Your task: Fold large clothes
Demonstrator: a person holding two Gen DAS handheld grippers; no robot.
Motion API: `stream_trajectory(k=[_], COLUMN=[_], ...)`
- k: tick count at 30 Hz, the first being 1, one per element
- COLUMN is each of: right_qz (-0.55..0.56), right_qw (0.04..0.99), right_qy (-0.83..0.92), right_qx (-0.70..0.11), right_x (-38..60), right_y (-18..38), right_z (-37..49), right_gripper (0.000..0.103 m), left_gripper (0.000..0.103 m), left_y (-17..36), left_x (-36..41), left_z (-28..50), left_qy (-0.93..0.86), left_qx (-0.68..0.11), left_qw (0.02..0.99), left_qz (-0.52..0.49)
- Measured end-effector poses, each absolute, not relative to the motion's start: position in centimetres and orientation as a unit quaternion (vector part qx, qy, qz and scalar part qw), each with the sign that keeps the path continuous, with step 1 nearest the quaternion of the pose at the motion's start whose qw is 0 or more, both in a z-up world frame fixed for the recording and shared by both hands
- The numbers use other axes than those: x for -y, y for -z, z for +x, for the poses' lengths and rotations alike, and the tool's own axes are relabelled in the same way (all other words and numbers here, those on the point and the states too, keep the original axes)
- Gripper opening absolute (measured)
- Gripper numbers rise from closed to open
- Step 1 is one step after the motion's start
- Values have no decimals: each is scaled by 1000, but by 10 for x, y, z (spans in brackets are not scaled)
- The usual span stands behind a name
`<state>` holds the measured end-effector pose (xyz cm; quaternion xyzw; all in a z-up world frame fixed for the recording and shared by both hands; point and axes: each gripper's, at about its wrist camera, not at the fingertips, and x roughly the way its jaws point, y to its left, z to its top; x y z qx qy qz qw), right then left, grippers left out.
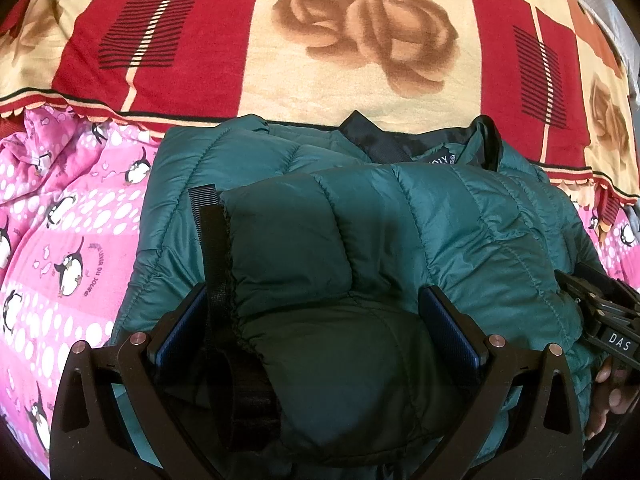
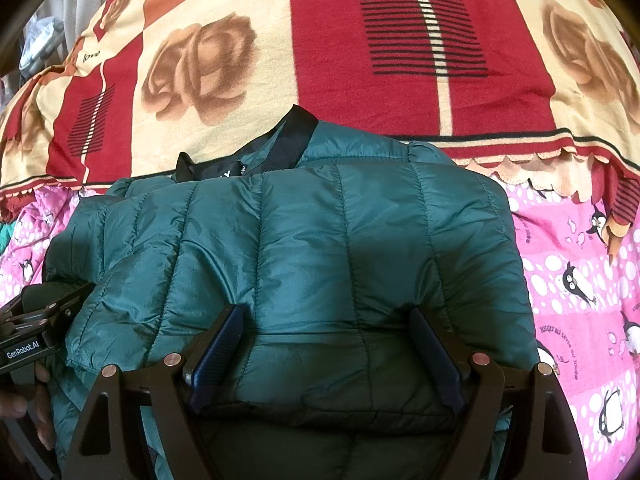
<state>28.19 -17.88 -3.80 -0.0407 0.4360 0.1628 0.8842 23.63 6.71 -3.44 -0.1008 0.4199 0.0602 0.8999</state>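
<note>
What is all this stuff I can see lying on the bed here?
Puffer jacket: one, teal green, partly folded on the pink sheet, collar toward the blanket.
Jacket collar: one, dark navy, at the far edge.
Cuff strap: one, black, by the sleeve end.
Blanket: one, red and cream with brown roses, behind the jacket.
Sheet: one, pink with penguins, under the jacket.
Left gripper: one, black, blue-padded fingers wide either side of the bunched sleeve.
Right gripper: one, black, fingers wide over the jacket's near edge.
Hand: holding the right gripper.
</note>
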Motion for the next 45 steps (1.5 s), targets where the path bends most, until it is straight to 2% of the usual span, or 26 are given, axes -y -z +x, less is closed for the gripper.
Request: stream_trajectory(k=[35,41,45], right_qz=[-42,-42,-63], right_qw=[884,909,888], right_qy=[-161,-159,-165], right_qx=[-437,-382,-425], right_x=[179,175,166], right_y=[36,12,33], right_z=[282,269,275], right_gripper=[83,83,83], left_gripper=[102,102,102], left_y=[28,17,30], left_x=[-69,-72,-75], left_z=[235,229,232], left_qy=[-64,-74,-67], left_qx=[-416,-400,-419], left_qw=[902,909,899], left_qz=[-100,-90,-108])
